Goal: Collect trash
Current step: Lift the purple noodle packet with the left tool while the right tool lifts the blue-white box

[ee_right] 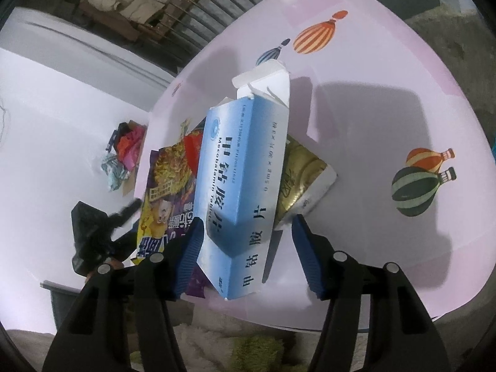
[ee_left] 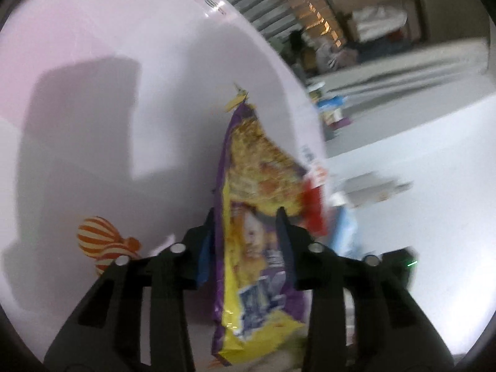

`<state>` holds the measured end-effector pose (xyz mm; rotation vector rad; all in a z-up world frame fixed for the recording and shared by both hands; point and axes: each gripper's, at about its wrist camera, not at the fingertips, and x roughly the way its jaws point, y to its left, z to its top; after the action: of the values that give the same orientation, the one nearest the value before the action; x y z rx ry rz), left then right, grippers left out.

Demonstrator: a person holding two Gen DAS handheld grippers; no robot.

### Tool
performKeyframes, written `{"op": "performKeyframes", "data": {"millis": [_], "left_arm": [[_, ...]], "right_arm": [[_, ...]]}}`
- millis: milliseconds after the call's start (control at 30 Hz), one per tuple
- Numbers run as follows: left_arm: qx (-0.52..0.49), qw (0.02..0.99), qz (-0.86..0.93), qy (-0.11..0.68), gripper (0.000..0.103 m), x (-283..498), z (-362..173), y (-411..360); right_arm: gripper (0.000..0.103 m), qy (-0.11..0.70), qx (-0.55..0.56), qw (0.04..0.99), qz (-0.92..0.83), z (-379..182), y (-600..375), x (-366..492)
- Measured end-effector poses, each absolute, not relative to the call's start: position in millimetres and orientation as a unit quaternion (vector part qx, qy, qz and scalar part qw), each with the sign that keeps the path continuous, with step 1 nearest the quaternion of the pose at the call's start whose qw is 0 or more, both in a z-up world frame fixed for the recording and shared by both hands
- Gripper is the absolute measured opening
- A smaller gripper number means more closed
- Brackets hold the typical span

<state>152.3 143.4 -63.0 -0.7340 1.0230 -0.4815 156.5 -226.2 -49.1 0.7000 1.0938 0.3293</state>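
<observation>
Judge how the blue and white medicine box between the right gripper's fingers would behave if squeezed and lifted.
The medicine box is thin card with its far flap torn open, so it is probably empty, light and apt to crush. It rests tilted on the snack wrapper, so it may slide as the right gripper closes.

Glossy foil snack packet, matt cardboard box, seemingly smooth plastic table.

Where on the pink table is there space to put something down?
The pink table is bare between the blue medicine box and the balloon pictures on its right. It is crowded at the box's left, where the snack wrapper and gold packet lie.
</observation>
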Motion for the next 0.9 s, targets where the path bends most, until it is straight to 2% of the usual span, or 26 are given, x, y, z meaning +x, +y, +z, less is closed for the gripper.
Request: {"op": "performKeyframes", "data": {"millis": [167, 433, 900], "left_arm": [[-0.267, 0.805, -0.207, 0.489, 0.02, 155, -60, 124], [-0.248, 0.811, -0.203, 0.489, 0.009, 158, -61, 124], [-0.239, 0.816, -0.196, 0.489, 0.007, 153, -61, 124]], "right_arm": [[0.058, 0.509, 0.345, 0.773, 0.155, -57, -226, 157], [0.056, 0.507, 0.381, 0.754, 0.169, -68, -223, 159], [0.054, 0.523, 0.373, 0.741, 0.195, -68, -206, 160]]}}
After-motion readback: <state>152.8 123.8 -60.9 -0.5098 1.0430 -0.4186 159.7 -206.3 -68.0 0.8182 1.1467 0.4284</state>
